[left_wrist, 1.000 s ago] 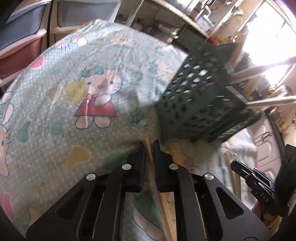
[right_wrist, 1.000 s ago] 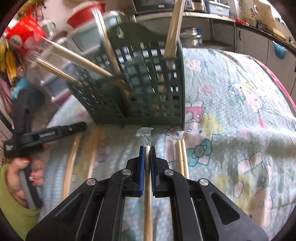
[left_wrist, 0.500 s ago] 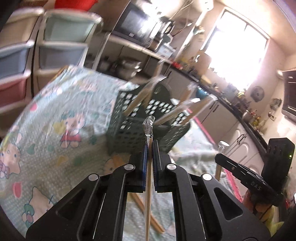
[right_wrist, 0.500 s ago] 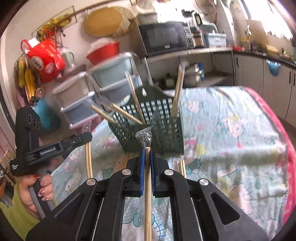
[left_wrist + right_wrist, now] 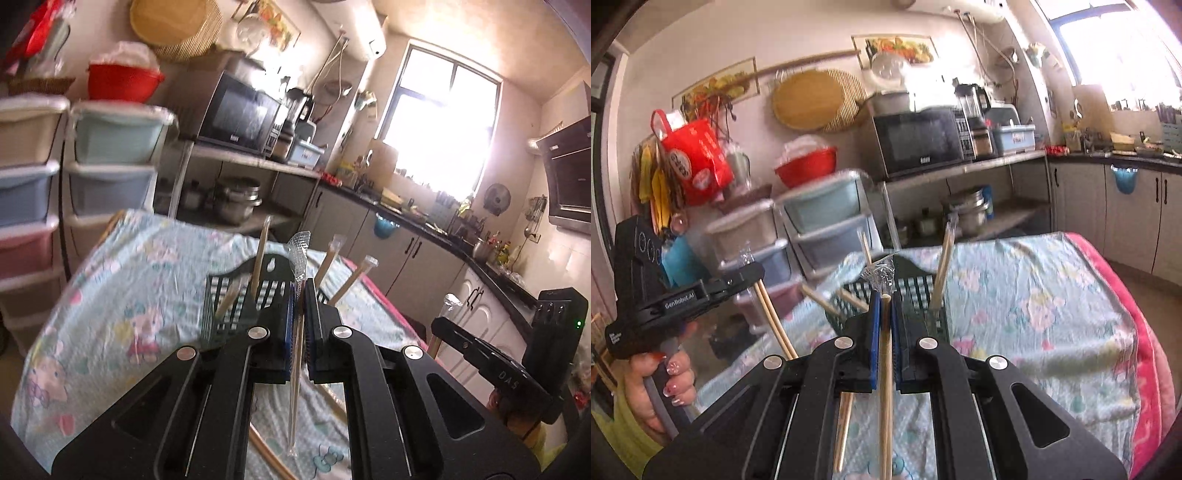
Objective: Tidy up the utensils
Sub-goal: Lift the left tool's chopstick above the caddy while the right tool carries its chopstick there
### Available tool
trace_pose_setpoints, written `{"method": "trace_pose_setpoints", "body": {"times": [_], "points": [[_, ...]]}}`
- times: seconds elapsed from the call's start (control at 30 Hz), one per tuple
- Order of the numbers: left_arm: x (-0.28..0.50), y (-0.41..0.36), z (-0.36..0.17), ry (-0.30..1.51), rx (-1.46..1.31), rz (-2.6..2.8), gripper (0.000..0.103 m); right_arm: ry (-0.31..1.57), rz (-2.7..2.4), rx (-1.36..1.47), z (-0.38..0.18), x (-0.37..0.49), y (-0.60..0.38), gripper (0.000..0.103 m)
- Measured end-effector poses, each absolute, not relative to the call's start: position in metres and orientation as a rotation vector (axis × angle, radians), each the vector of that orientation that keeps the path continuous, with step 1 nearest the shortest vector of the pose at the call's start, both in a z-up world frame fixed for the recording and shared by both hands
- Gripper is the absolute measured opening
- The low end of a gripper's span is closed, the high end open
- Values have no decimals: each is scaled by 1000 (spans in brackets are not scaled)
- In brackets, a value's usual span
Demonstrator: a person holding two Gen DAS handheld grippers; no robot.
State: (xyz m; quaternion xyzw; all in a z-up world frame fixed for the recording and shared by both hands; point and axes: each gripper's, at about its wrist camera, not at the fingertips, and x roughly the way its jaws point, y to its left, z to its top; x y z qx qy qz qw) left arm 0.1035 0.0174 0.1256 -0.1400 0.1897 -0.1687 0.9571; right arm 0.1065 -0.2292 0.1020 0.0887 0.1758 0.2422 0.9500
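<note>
Left hand-held gripper, closed on a wrapped chopstick pair, and right hand-held gripper, closed on another wrapped pair, both face the green basket on the counter. Basket lies ahead and below; held sticks run lengthwise along the fingers (tips must tilt downward). Neither is clearly nearer.

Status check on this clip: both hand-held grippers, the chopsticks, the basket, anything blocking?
Left hand-held gripper shut on wrapped chopsticks. Right hand-held gripper shut on another wrapped pair. Green basket ahead, already holding several. Nothing in the way.
</note>
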Motion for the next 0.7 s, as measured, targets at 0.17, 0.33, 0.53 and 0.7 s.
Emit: {"method": "trace_pose_setpoints", "body": {"times": [0.17, 0.33, 0.53, 0.7], "points": [[106, 15, 147, 334, -266, -330, 3, 298, 480, 199, 119, 112, -232, 6], [112, 16, 163, 294, -253, -315, 3, 241, 472, 206, 135, 124, -232, 6], [120, 16, 182, 245, -240, -288, 3, 145, 466, 173, 156, 137, -226, 6], [132, 13, 196, 210, -210, -248, 3, 97, 465, 141, 172, 152, -218, 6]]}}
